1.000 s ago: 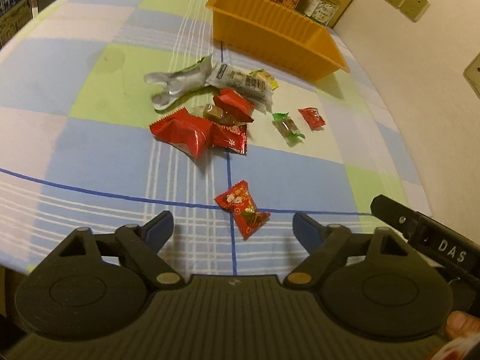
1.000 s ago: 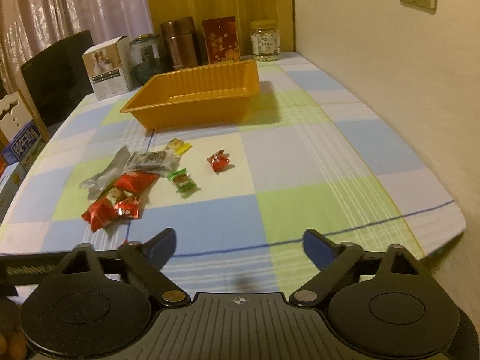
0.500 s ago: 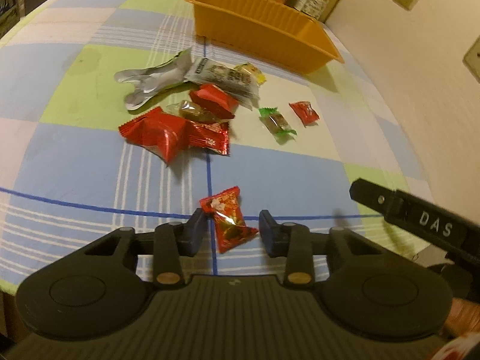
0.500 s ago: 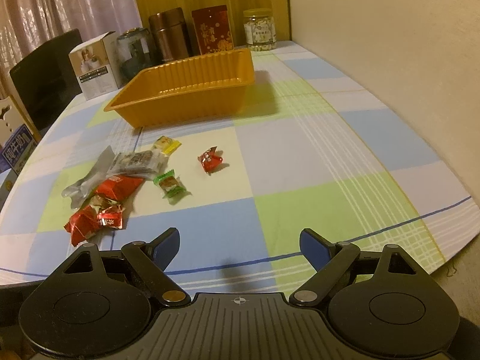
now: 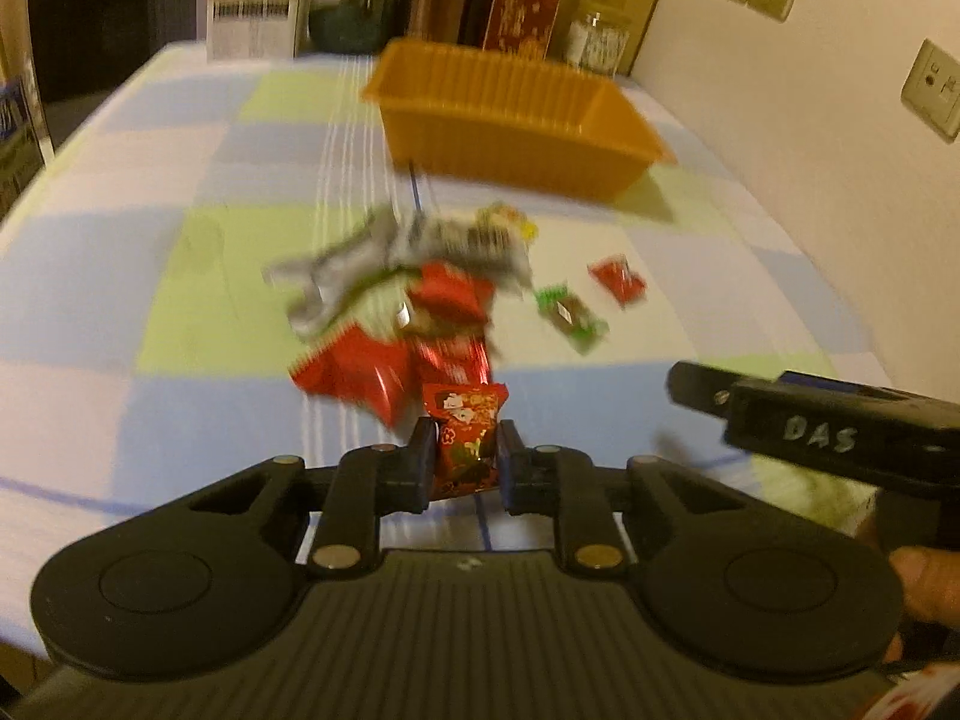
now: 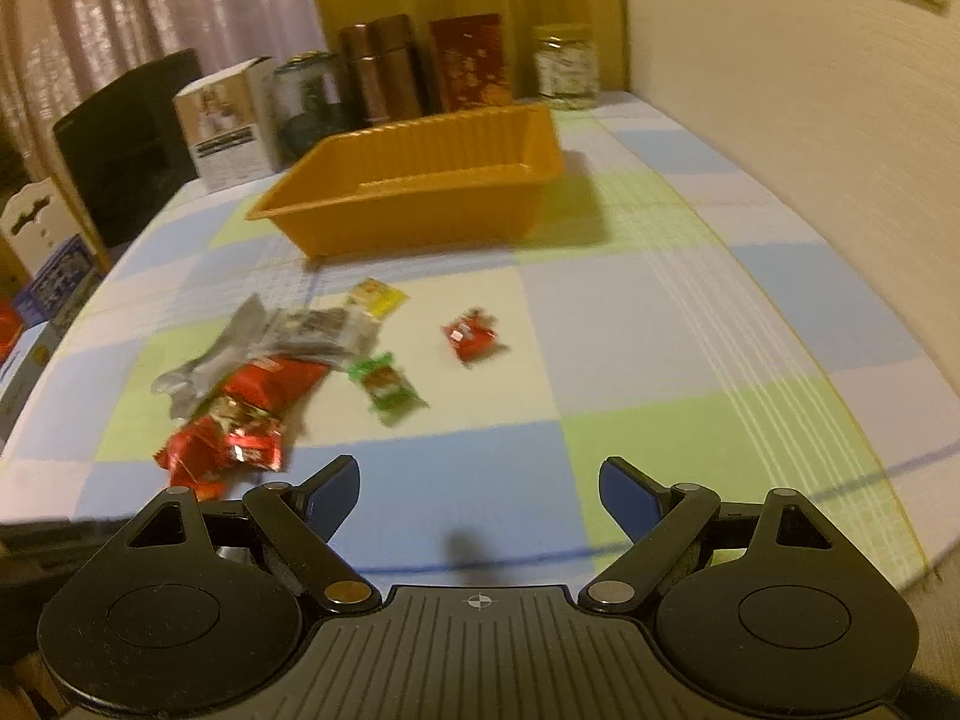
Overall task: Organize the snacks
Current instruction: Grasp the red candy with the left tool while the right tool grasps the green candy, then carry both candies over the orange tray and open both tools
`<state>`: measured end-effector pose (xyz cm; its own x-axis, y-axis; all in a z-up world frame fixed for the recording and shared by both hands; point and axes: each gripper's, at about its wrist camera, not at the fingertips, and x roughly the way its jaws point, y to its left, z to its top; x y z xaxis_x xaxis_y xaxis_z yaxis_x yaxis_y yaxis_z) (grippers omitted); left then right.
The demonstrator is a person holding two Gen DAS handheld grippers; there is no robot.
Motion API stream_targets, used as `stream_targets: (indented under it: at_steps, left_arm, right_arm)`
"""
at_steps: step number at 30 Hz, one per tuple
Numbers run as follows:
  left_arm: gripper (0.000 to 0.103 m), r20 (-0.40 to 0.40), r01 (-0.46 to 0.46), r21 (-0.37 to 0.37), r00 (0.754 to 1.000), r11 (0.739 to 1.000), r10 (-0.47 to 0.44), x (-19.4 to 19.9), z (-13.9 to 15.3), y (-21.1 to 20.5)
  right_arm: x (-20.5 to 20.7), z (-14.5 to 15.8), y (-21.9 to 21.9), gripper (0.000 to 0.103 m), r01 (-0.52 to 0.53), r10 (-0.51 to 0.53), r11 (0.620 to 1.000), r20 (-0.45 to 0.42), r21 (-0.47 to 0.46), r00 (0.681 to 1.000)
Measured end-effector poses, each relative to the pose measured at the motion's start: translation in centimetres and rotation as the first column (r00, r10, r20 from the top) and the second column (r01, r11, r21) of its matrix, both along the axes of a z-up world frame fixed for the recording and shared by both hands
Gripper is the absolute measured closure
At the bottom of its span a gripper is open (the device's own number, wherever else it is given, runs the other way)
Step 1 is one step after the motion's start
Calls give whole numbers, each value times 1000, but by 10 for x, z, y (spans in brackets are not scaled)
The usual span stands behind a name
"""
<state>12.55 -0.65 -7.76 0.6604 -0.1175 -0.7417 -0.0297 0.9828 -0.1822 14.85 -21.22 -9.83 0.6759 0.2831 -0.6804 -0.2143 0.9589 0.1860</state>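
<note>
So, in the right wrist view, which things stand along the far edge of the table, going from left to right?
White box → dark glass jar → copper-coloured flask → red box → clear jar.

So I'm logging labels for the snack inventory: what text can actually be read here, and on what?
"DAS": white handwritten letters on the right hand-held gripper.
Red candy wrapper in the left hand-held gripper: printed, unreadable.
White box, red box, jar: too blurred.
</note>
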Motion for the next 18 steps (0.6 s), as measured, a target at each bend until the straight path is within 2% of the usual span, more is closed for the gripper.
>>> stream_targets:
  at_steps: [6, 8, 13, 18]
  left_arm:
    - [85, 52, 31, 12, 998, 999, -32, 19, 16, 16]
    - [85, 53, 43, 14, 998, 999, -44, 28, 16, 21]
    - [85, 39, 52, 2, 998, 999, -52, 44, 7, 31]
    - [85, 34, 53, -14, 998, 999, -52, 52, 2, 36]
  right_arm:
    - [31, -5, 30, 33, -134, 136, 989, 43, -57, 990]
    - [43, -11, 42, 43, -170, 175, 981, 47, -98, 983]
    - [67, -29, 61, 58, -239, 246, 955, 17, -178, 969]
    - [76, -39, 68, 64, -273, 277, 942, -5, -196, 961]
